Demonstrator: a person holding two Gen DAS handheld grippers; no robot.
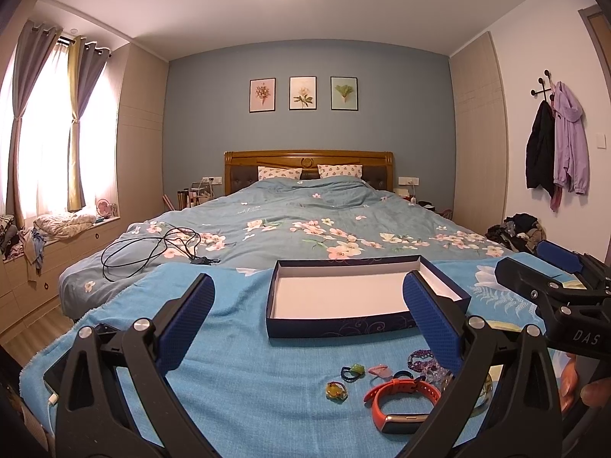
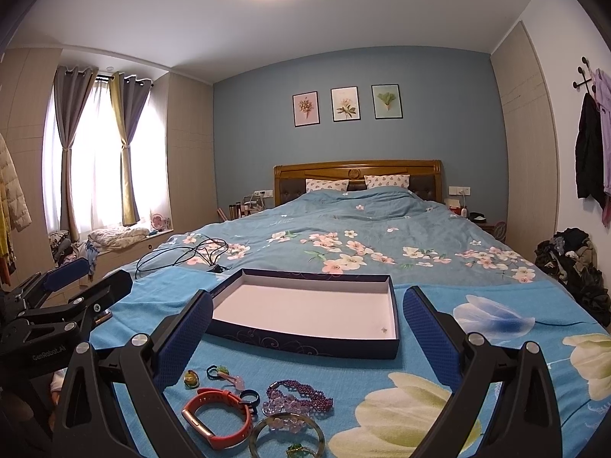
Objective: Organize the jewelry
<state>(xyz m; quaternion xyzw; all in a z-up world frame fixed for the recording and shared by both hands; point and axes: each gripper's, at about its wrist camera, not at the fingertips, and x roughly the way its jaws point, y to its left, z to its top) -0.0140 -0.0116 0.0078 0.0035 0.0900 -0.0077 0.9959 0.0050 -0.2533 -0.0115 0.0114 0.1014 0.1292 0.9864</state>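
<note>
Orange watch band (image 2: 217, 418) lies nearest, at the towel's (image 2: 382, 374) near edge; both grippers (image 1: 307, 318) (image 2: 307, 322) gape wide, empty; loose beads (image 2: 301, 395) could snag or scatter before reaching the box (image 2: 305, 343).

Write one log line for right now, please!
left gripper: open, empty | right gripper: open, empty | box: nearly empty | jewelry: unsorted on towel

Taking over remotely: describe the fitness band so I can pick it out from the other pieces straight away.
Start at the dark blue open box on the blue towel at the foot of the bed; the jewelry lies on the towel in front of it. The fitness band is near the left end of that cluster, beside the purple bead bracelet. It is the only orange-red strap, with a metallic body.
</note>
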